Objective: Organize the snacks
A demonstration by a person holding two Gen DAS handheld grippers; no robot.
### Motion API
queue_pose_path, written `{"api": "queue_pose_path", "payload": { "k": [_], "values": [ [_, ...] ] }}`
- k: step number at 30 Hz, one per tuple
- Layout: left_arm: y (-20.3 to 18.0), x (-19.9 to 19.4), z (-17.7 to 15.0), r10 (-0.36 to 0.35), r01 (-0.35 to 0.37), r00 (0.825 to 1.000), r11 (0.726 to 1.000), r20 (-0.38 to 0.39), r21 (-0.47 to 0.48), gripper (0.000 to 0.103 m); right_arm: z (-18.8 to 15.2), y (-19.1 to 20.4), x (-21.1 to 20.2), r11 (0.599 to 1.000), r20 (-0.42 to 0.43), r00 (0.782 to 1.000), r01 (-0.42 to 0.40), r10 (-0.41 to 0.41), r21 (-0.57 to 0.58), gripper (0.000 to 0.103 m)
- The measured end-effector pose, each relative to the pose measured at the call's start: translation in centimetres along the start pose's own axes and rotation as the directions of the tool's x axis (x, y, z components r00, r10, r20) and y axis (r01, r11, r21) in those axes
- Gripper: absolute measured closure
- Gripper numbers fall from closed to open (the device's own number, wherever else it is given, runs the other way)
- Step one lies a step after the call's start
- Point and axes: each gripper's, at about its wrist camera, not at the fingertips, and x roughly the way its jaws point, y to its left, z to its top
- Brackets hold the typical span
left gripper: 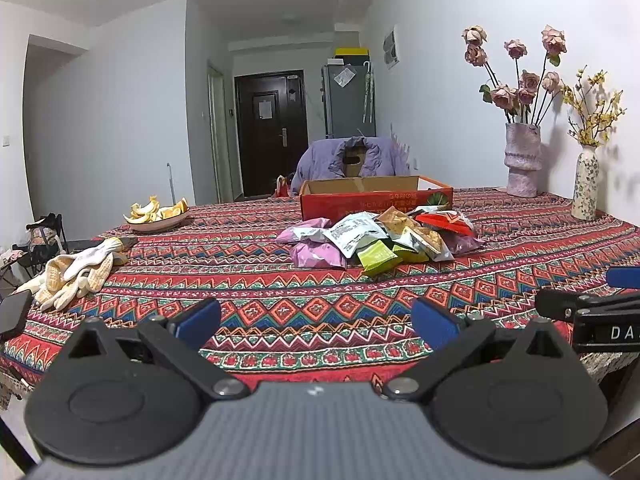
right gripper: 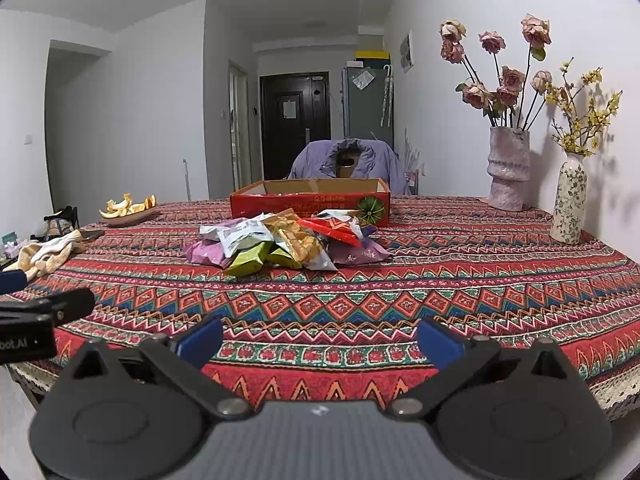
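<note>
1. Nearest in, the left claw [left gripper: 316,322] was held low over the front edge of the surface [left gripper: 320,308], blue pads spread wide and nothing between them.
2. The right claw [right gripper: 320,340] was seen just beside it at the same height, likewise spread apart and empty; neither was touching a thing.
3. The step was judged to be the very start: no packet lifted, everything yet to be sorted.
4. Well ahead, the pile of snack packets [left gripper: 376,240] was found heaped in the middle of the patterned cloth, overlapping one another: pink, white, green, orange and red wrappers.
5. Right behind the pile, the open red cardboard box [left gripper: 376,200] was set. No packets could be seen in it, though its floor was hidden from this angle.
6. The next move was reckoned to call for a long reach forward, a pinch on one loose top packet, and a lift over the box wall.
7. Off left, work gloves [left gripper: 76,276] and a dish of orange peel [left gripper: 158,216] were noted.
8. Far right, two flower vases [right gripper: 508,168] were stood against the wall; beyond, a jacket-draped chair [right gripper: 348,164] and a dark door [right gripper: 294,120].
</note>
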Motion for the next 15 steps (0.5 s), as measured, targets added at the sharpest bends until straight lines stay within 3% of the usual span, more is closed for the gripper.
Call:
{"api": "queue_pose_path", "payload": {
  "k": [15],
  "values": [
    [-0.15, -0.11, -0.08, 0.000, 0.000, 1.000, 1.000, -0.005, 0.001, 0.000, 0.11, -0.22, -0.11, 1.000, 0.000, 1.000, 0.000, 0.000, -0.002, 0.000]
  ]
}}
